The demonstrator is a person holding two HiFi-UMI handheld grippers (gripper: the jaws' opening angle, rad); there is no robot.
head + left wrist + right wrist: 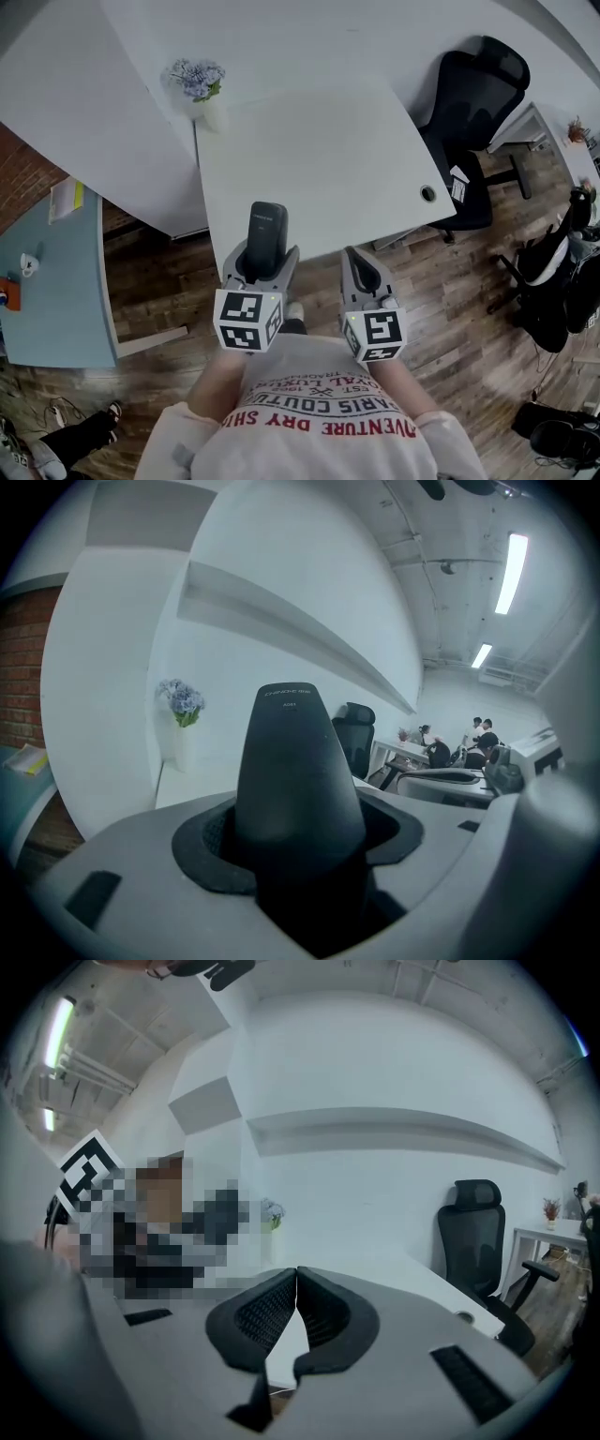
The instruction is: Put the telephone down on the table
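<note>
Grips the telephone (267, 228) in the left gripper (264, 257), jaws spread wide and clamped on the handset's lower end, plain in the left gripper view. Sits in the lower middle of the head view, just left of centre, with the handset's long axis running up the frame, along the jaws and away from the person. Reaches with its free end just past the near edge of the table (319, 159), while the gripper body hangs over the wooden floor (169, 281). Cannot tell the height above the tabletop.

Puts the landing place straight ahead, up-frame: white surface, with only a vase of flowers (199, 86) well apart at the table's upper left corner. Calls, by judgement, for a forward carry and a tilt to bring the long axis flat before letting go.

Has the right gripper (352, 255) just beside, lower centre-right, pinched together on nothing, about as near the table edge but with no part in the hold.
</note>
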